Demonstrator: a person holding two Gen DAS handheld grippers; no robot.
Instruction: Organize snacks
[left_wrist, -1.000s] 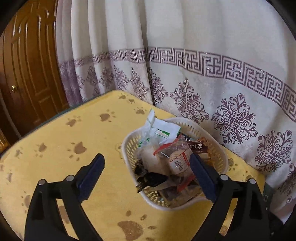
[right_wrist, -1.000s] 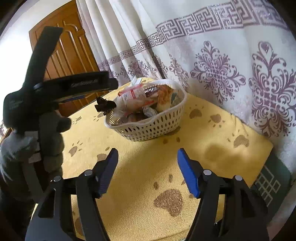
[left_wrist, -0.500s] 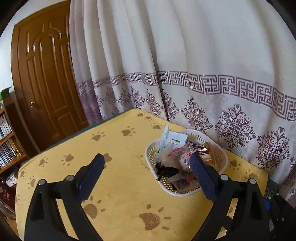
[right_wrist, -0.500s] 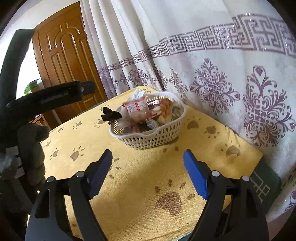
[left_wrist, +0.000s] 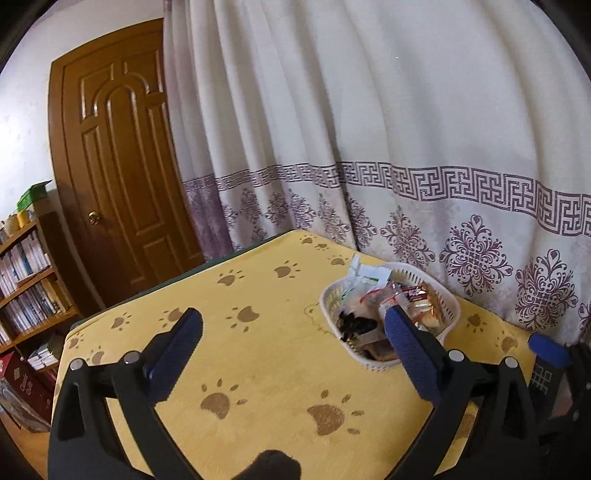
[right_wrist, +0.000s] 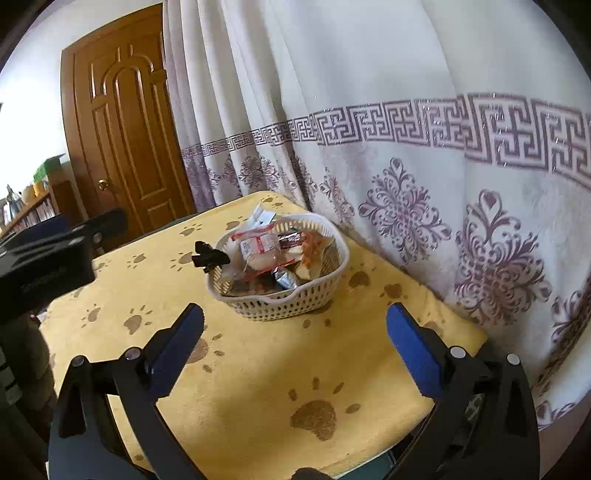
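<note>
Table (left_wrist: 266, 369) covered by a yellow cloth printed with brown paw marks; a dark green edge is seen under the cloth at the far side; the cloth lies flat, with a few darker patches near the front.

White perforated basket (right_wrist: 295, 301) set on the cloth toward the far right corner, close to the curtain; snacks (right_wrist: 266, 247) are heaped inside it, wrapped packets in white, red and orange; one white packet (left_wrist: 364, 275) stands up above the rim at the back; a black clip (right_wrist: 208, 256) is perched on the rim at the left, reaching out over the cloth.

Curtain (left_wrist: 388, 147) hung just behind the table, cream with a purple key-pattern band and floral medallions below it; it is draped in deep folds down past the table edge.

Brown panelled door (left_wrist: 122, 166) seen at the left, shut, with a round brass knob; white wall beside it; a bookshelf (left_wrist: 26, 273) crammed with books is placed further left, with boxes and jars on top.

Left gripper (left_wrist: 291, 345) held above the cloth, jaws opening, spread wide, nothing between them; the basket is seen beyond the right finger, untouched.

Right gripper (right_wrist: 295, 343) held over the near cloth, jaws opening, spread wide, nothing between them; the basket lies well ahead; part of the other tool's dark body is seen at the left edge of this view.
</note>
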